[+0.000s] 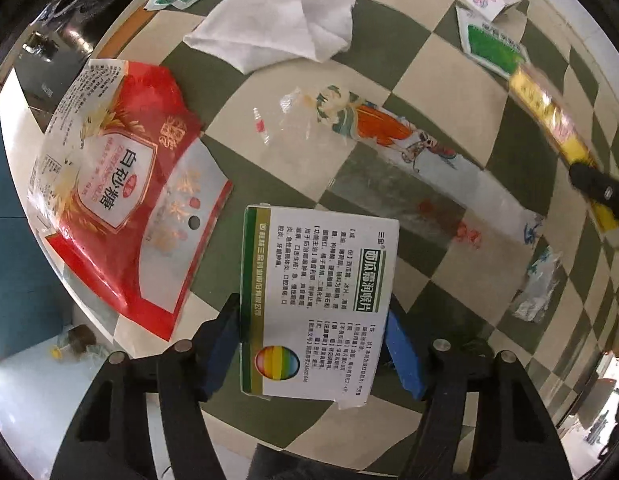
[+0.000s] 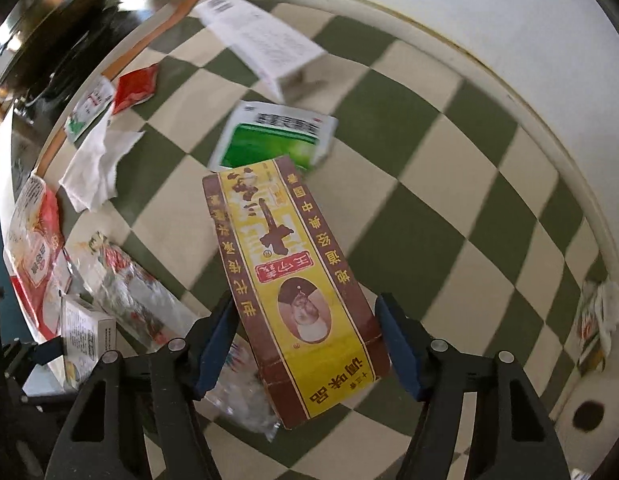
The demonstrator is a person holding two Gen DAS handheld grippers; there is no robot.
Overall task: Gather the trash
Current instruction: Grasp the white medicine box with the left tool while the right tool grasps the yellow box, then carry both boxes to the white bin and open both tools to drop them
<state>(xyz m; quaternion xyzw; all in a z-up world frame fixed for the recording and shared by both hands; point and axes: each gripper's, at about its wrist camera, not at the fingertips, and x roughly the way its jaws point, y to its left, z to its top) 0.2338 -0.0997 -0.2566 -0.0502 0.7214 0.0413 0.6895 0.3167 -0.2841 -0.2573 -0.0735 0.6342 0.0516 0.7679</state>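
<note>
Quick count of the trash on this green-and-cream checkered counter (image 1: 441,64): four cardboard boxes (two are already in grippers), one crumpled white tissue (image 1: 277,28), one red sugar bag (image 1: 121,184) and one long clear cartoon-print wrapper (image 1: 389,140), plus smaller packets at the far edge too blurry to count.

The left gripper (image 1: 313,340) points straight down, and its blue pads are pinching a white medicine box (image 1: 317,300) by its two long sides. The box is flat, glossy card with a green stripe and a rainbow circle, sitting near the counter's edge just beside the sugar bag.

The right gripper (image 2: 305,344) also points steeply down, with the yellow-and-brown seasoning box (image 2: 293,292) between its pads. The left pad touches the box edge, but I can't tell if the right one does. That box is long, narrow card, lying tilted over a crinkly clear plastic scrap (image 2: 245,400), with its far end resting on a green-and-white medicine box (image 2: 273,140). A white box (image 2: 265,40) lies further back.
</note>
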